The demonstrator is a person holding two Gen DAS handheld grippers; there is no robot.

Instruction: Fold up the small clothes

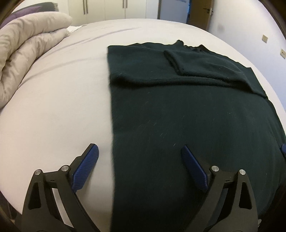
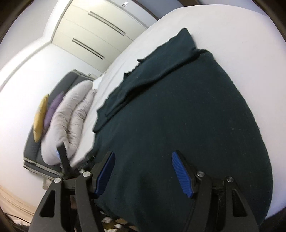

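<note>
A wide bed (image 1: 53, 107) with a pale sheet fills the room. A rolled beige duvet (image 1: 26, 41) lies at its far left, beside purple (image 2: 53, 107) and yellow cushions (image 2: 40, 119). Cream wardrobe doors (image 1: 107, 9) with long handles line the far wall; a brown wooden door (image 1: 202, 12) stands far right, white walls (image 1: 259, 26) around

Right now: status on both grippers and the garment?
Left gripper open, straddling the dark green sweater's left edge. Right gripper open over its near hem. Sweater flat on bed, sleeves folded in. Nothing in the way.
</note>
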